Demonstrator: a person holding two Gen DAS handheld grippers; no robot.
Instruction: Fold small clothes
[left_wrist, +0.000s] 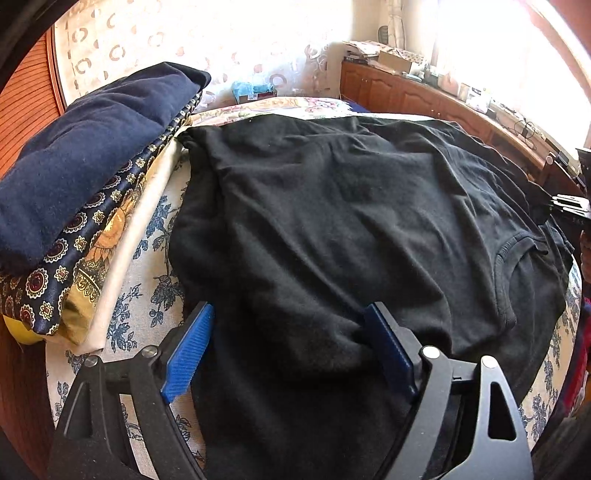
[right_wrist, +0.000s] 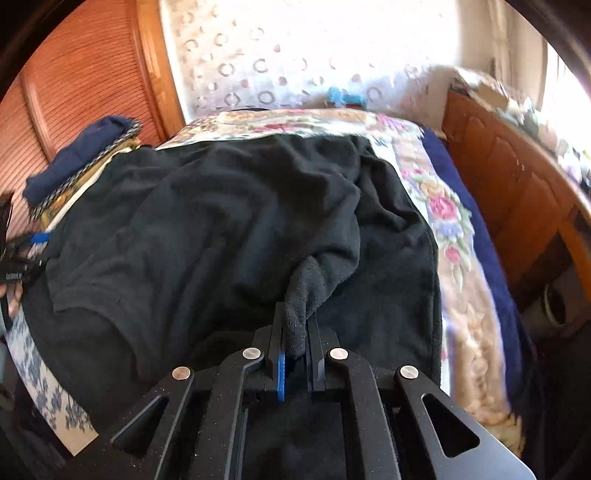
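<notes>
A black T-shirt (left_wrist: 332, 221) lies spread and wrinkled over the bed, its ribbed collar (left_wrist: 517, 266) at the right of the left wrist view. My left gripper (left_wrist: 290, 310) is open and low on the shirt's near edge. Cloth lies between its blue pads (left_wrist: 188, 347), with the right-hand pad pushed against a fold. In the right wrist view the same T-shirt (right_wrist: 203, 221) fills the middle. My right gripper (right_wrist: 295, 325) is shut on a pinched ridge of its black cloth, which rises in a peak from the jaws.
A stack of folded clothes (left_wrist: 85, 166), navy on top of a patterned piece, sits at the bed's left. The floral bedspread (right_wrist: 450, 236) shows around the shirt. A wooden cabinet (right_wrist: 517, 192) with clutter runs along the right, and a slatted wooden door (right_wrist: 81, 85) stands at the left.
</notes>
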